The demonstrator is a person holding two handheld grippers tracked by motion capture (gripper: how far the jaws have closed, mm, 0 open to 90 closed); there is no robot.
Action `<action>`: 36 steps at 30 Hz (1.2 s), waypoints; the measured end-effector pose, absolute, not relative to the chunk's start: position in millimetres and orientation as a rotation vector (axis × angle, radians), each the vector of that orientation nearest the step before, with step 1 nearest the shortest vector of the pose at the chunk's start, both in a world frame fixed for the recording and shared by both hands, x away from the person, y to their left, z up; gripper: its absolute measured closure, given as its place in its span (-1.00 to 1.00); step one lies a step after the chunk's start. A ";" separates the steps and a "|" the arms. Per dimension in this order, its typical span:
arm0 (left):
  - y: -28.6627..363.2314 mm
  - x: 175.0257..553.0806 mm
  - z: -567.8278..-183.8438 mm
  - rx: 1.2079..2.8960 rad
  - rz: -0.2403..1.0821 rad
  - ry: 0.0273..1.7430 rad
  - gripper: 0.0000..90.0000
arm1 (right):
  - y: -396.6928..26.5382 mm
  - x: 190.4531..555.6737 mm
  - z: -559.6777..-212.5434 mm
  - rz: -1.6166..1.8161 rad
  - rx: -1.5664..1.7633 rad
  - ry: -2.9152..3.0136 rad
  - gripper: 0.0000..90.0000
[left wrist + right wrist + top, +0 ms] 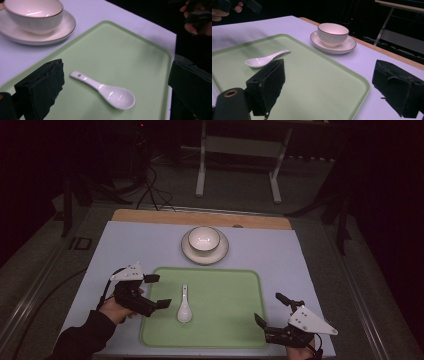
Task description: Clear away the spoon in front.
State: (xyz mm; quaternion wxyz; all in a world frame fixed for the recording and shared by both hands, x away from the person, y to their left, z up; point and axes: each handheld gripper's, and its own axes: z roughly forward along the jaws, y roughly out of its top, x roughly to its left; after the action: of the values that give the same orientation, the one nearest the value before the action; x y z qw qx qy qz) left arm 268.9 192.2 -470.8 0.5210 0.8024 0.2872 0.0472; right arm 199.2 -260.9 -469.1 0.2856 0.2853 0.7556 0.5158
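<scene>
A white ceramic spoon (184,307) lies on the green tray (225,300), left of its middle, handle pointing away from me. Beyond the tray a white bowl (203,238) sits on a white saucer (189,252). My left gripper (159,291) hovers at the tray's left edge, open and empty; between its jaws I see the spoon (107,91), the tray (120,55) and, farther off, the bowl (33,15). My right gripper (270,309) is open and empty at the tray's front right corner, facing the spoon (265,59), tray (312,75) and bowl (333,33).
A pale lavender mat (280,255) covers the table, with a wooden strip (150,215) along the far edge. A white frame (240,165) and cables (150,190) stand on the dark floor behind. The tray's right half is bare.
</scene>
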 end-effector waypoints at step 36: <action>191.2 246.6 -516.3 1.907 0.204 0.722 -0.99 | -261.2 201.1 -470.7 1.382 0.764 2.029 -0.75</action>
State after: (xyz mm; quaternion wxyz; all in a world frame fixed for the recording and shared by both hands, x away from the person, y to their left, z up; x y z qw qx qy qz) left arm 246.6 191.2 -516.3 0.5195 0.7951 0.3011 0.0851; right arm 201.1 -261.2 -470.7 0.2815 0.2850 0.7573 0.5157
